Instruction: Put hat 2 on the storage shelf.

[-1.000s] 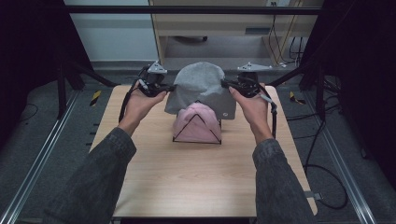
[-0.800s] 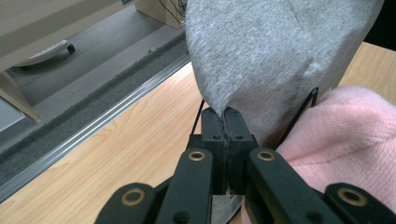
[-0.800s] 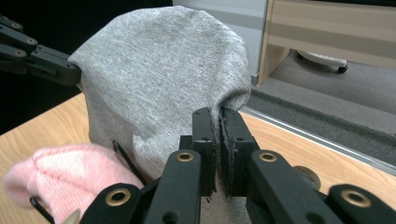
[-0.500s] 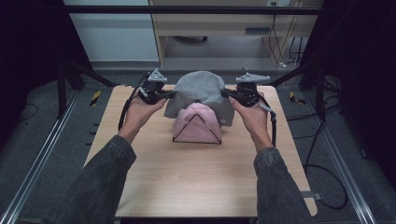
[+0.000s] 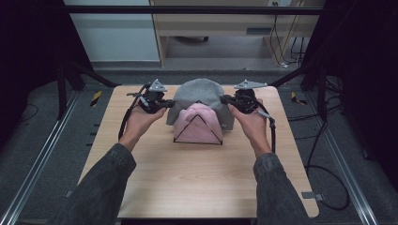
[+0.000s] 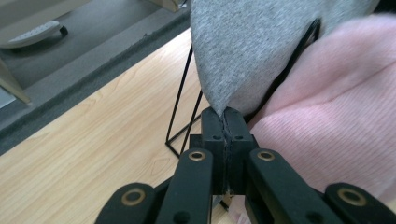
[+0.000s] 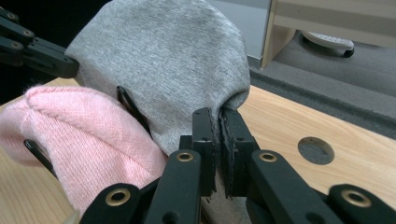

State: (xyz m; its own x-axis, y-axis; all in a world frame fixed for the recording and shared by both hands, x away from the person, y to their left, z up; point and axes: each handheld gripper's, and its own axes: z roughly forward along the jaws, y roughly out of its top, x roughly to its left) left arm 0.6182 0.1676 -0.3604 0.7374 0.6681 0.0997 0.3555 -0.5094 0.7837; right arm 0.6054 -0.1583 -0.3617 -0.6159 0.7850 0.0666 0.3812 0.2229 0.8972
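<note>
Behind the pink hat (image 5: 196, 125), both grippers pinch the grey hat's (image 5: 199, 93) edges.

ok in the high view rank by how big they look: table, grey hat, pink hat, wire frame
1. table, by far the largest
2. grey hat
3. pink hat and wire frame: the triangle outline spans about the same patch as the hat it carries, so no ranking between them
</note>
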